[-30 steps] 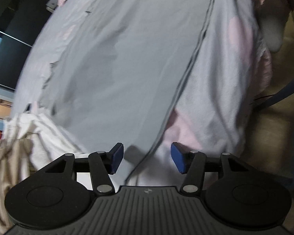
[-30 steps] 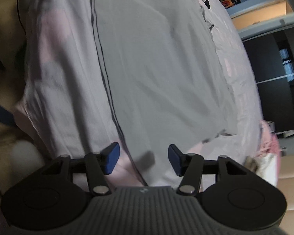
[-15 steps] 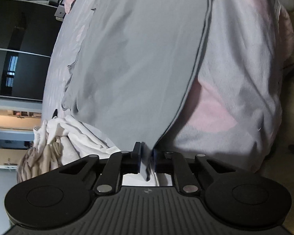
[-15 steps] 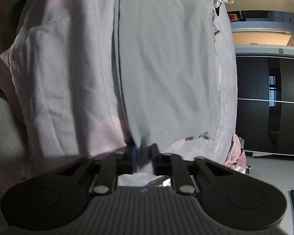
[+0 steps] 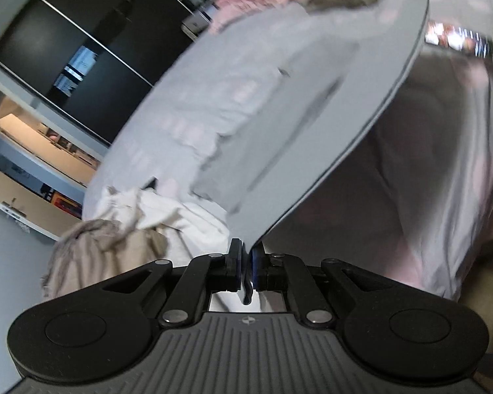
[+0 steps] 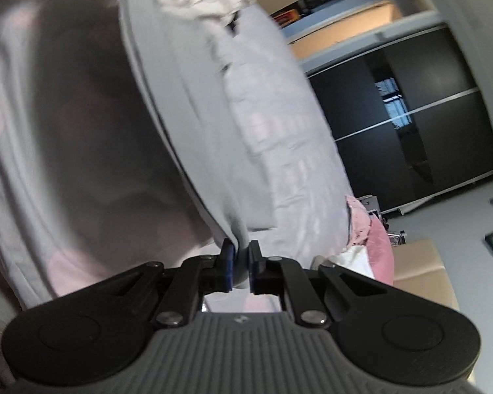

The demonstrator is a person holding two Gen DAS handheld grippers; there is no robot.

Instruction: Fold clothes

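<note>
Under blur, both tools—left, right—pinch grey garment edges.

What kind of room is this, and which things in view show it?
Probably a bedroom at home. A bed covered by a sheet holds loose clothes, and a dark wardrobe with sliding doors stands behind it, beside lit shelves.
</note>
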